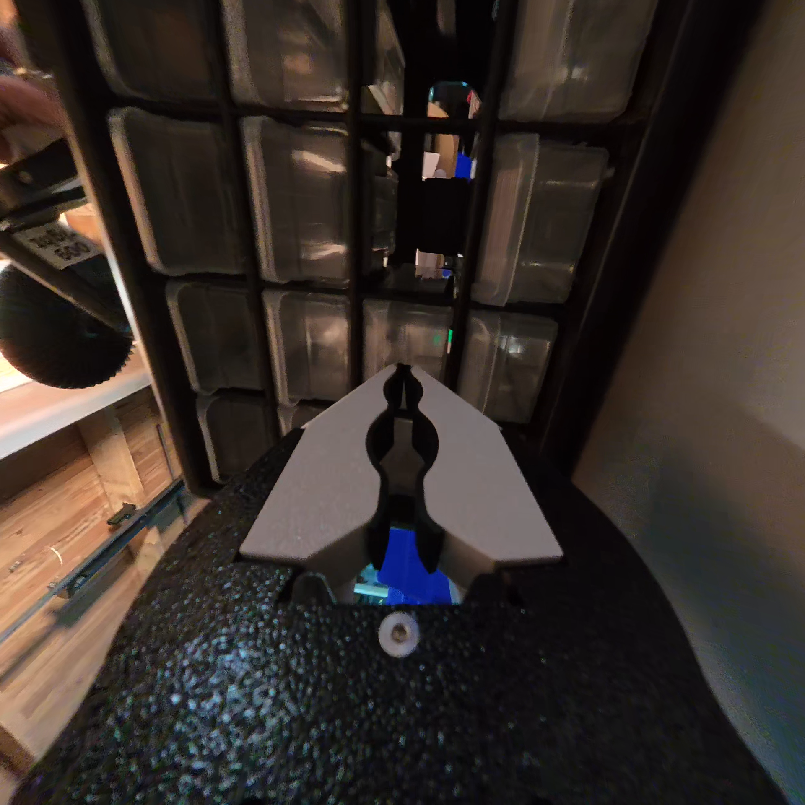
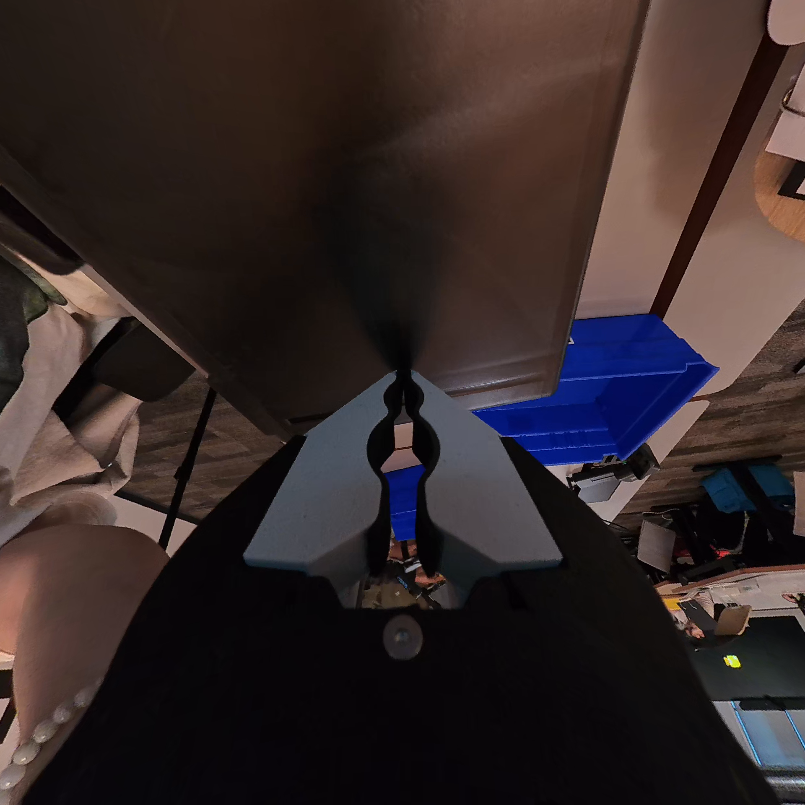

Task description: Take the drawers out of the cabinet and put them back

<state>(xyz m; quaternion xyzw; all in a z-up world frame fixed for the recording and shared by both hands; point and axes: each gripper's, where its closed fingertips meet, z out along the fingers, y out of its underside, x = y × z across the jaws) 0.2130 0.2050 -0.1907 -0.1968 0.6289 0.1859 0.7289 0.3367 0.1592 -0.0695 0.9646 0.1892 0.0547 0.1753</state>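
Note:
In the left wrist view, a black cabinet (image 1: 357, 183) fills the frame, a grid of slots holding clear plastic drawers (image 1: 305, 196). One slot (image 1: 435, 209) in the second row is empty and I see through it. My left gripper (image 1: 403, 373) is shut, its tips close to a lower clear drawer (image 1: 405, 335); a thin pale sliver shows between them. My right gripper (image 2: 403, 377) is shut on the edge of the cabinet's dark flat outer wall (image 2: 326, 174). It also shows at the cabinet's left edge in the left wrist view (image 1: 39, 191), with a hand on it.
A beige surface (image 1: 718, 348) lies right of the cabinet. Wooden furniture with a metal slide rail (image 1: 87, 544) is at the lower left. A blue plastic bin (image 2: 610, 392) sits beyond the cabinet wall. A person's sleeve (image 2: 56, 414) is on the left; cluttered floor equipment (image 2: 718, 522) is on the right.

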